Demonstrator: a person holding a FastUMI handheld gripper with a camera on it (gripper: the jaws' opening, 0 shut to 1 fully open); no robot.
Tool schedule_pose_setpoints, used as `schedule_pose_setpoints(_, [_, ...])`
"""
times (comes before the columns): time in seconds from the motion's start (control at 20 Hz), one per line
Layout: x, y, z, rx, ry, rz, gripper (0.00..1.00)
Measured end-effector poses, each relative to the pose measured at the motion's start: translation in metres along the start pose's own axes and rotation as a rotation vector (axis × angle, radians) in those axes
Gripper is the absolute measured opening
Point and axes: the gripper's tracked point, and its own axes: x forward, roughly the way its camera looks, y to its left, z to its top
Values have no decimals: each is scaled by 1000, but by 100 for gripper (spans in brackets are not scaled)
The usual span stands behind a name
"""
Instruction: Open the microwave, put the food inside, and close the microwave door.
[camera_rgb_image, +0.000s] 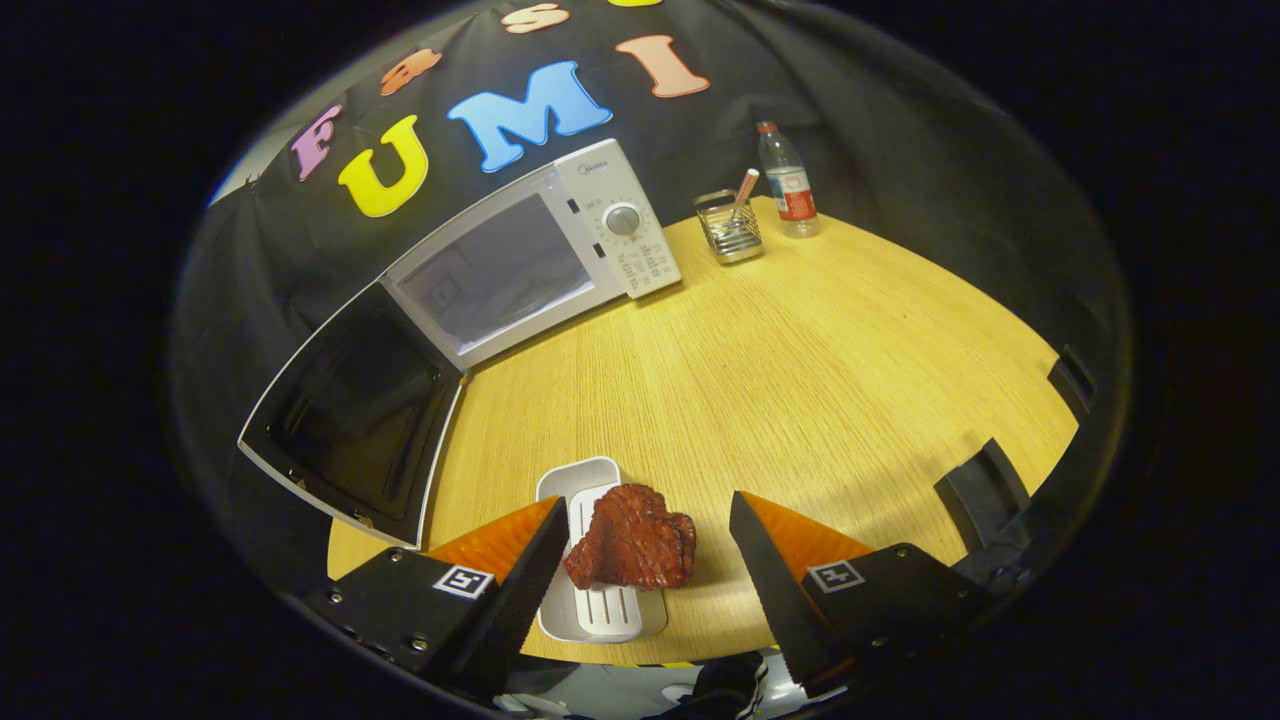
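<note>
**Door open, food not yet picked up**

The desk carries everything. At its far side, against the booth wall, stands the microwave, and its door hangs swung out toward the camera, so the opening step looks done. The cavity itself is hard to read: the opening shows as a pale grey sheen, and I cannot tell whether anything sits inside or whether there is a turntable.

Nearer, just ahead of the gripper, lies a white tray with the food, a dark red slab of meat, resting on it and overhanging its right edge. The fingers stand wide apart, one on each side of the food, and neither seems to press on it; the left one crosses in front of the tray's left edge. So the food is not yet gripped, and loading it and shutting the door are both left to do.

Far off beside the microwave stand a wire holder with a stick in it and a water bottle, neither part of the job.

The tray's near end is cut off behind the fingers, and whether the gripper is meant to take the tray or the meat alone cannot be judged from here.
</note>
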Motion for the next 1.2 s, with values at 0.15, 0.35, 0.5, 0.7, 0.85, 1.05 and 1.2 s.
schedule_pose_setpoints(0.15, [12, -3, -9, 76, 33, 15, 94])
schedule_pose_setpoints(0.35, [-3, 5, -13, 148, 32, 36, 59])
schedule_pose_setpoints(0.5, [7, 13, -16, 171, 34, 50, 37])
schedule_pose_setpoints(0.7, [-7, 30, -4, 169, -17, 79, 22])
schedule_pose_setpoints(0.85, [-2, 34, 1, 106, -29, 49, 9])
schedule_pose_setpoints(1.05, [-15, 48, 12, 99, -53, 41, 9])
schedule_pose_setpoints(1.2, [-25, 62, 32, 96, -84, 70, 9])
